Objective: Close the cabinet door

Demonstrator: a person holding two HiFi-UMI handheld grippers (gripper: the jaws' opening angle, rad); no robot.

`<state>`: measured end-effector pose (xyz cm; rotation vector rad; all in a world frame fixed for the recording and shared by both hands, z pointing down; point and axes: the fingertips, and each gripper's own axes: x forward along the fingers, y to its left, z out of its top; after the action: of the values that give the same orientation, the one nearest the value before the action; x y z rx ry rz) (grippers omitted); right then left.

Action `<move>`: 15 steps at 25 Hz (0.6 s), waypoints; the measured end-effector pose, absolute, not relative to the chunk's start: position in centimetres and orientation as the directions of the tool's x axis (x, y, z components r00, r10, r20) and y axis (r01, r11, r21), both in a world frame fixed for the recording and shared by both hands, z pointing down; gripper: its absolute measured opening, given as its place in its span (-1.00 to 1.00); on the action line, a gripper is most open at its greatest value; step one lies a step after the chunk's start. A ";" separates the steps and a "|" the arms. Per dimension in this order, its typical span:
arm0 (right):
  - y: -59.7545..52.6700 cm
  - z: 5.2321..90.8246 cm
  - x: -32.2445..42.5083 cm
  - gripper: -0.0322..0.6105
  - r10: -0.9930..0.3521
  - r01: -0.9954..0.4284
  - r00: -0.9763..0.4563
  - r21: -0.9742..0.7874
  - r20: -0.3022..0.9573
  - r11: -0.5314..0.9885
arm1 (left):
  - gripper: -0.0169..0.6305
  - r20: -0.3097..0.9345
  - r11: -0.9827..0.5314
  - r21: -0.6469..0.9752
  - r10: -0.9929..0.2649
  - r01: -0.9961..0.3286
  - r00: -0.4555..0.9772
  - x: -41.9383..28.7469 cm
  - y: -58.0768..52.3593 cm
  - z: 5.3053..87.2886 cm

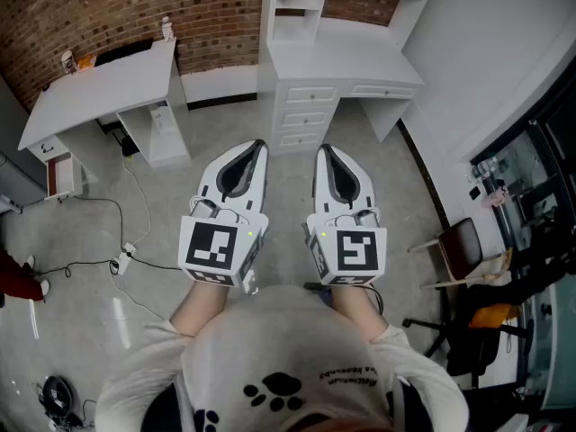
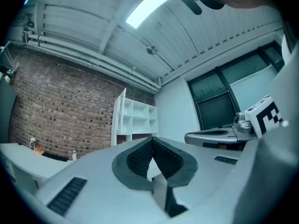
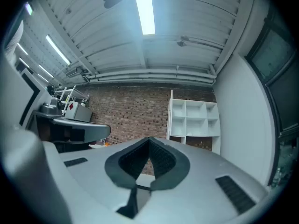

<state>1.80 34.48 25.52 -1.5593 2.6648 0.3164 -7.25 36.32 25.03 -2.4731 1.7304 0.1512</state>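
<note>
Grey floor (image 1: 90,241), brick wall (image 1: 90,12) along the far side. White counter (image 1: 99,93) at far left, small items on its back edge. Left tool (image 1: 260,144) held level over the floor, jaws fully together, nothing gripped. Right tool (image 1: 322,149) just beside it, likewise closed and empty. White cabinet (image 1: 306,115) straight ahead against the brick wall, drawers below, open shelf unit (image 3: 194,120) on top. Cabinet door (image 2: 120,118): tall narrow white panel at the shelf unit's left side, seemingly swung outward, well apart from both tools. Chair (image 1: 459,241) at right, near the white wall (image 1: 486,52).
</note>
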 end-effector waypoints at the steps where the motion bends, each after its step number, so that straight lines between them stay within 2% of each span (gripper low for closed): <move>1: 34.6 25.6 2.0 -0.87 -0.859 -0.867 -0.494 0.152 -0.137 0.474 | -0.92 -0.149 -0.340 -0.043 -0.928 -0.939 0.343 -7.0 36.4 25.0; 15: 33.3 26.7 5.3 -0.87 -0.838 -0.853 -0.521 0.107 -0.160 0.510 | -0.92 -0.154 -0.323 -0.045 -0.933 -0.945 0.326 -3.8 35.3 26.2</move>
<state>5.33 33.30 26.68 -1.4898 2.6534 0.2640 -3.76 35.34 26.17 -2.4523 1.7471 0.1508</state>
